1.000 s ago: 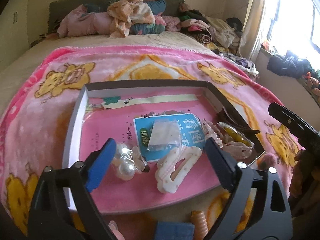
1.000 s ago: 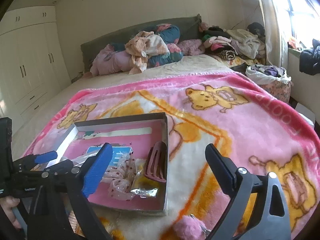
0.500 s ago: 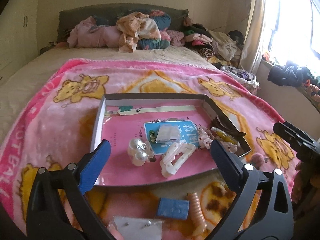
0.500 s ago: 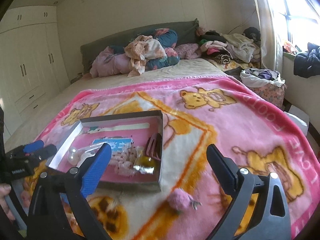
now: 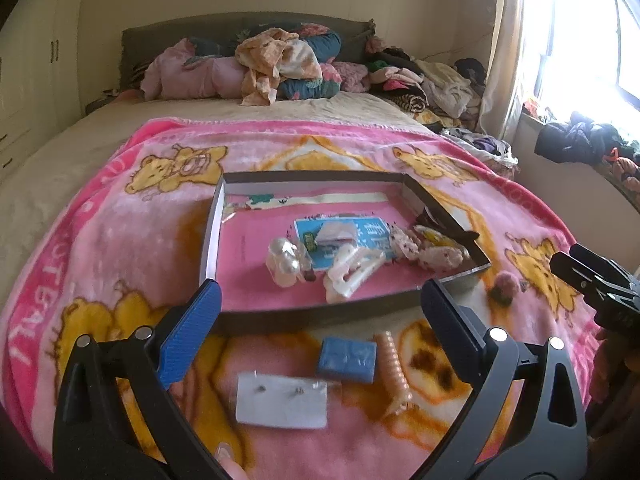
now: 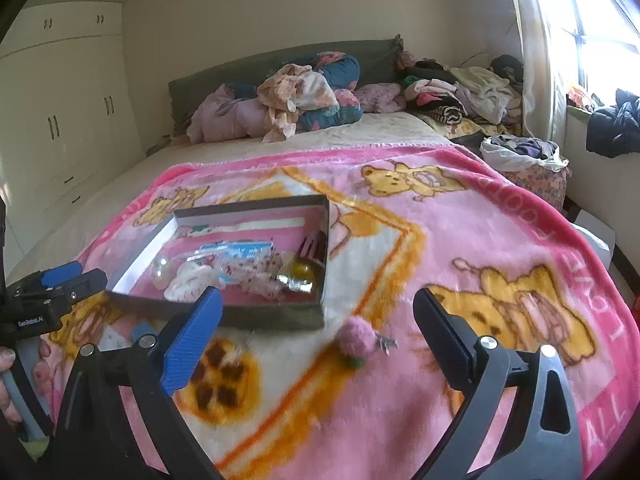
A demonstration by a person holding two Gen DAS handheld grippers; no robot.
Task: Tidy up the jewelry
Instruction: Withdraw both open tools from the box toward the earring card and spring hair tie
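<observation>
A shallow grey box (image 5: 214, 220) (image 6: 256, 316) with a pink floor lies on the pink bear blanket. It holds a pearl piece (image 5: 286, 262), a white hair clip (image 5: 352, 268), a blue card (image 5: 360, 236) and several wrapped items. In front of the box lie a white earring card (image 5: 282, 400), a small blue box (image 5: 347, 359) and a coiled orange hair tie (image 5: 394, 368). A pink pompom (image 5: 505, 287) (image 6: 358, 338) rests by the box's near right corner. My left gripper (image 5: 320, 312) is open and empty, back from the box. My right gripper (image 6: 318, 320) is open and empty above the blanket.
Piled clothes and bedding (image 5: 280, 64) sit at the headboard, more clothes (image 5: 436, 84) along the window side. A full bag (image 6: 524, 160) stands beside the bed on the right. White wardrobes (image 6: 60, 120) line the left wall.
Both grippers have drawn back from the box. The left jaws widened slightly. The earring card, blue box and orange hair tie have come into the left wrist view.
</observation>
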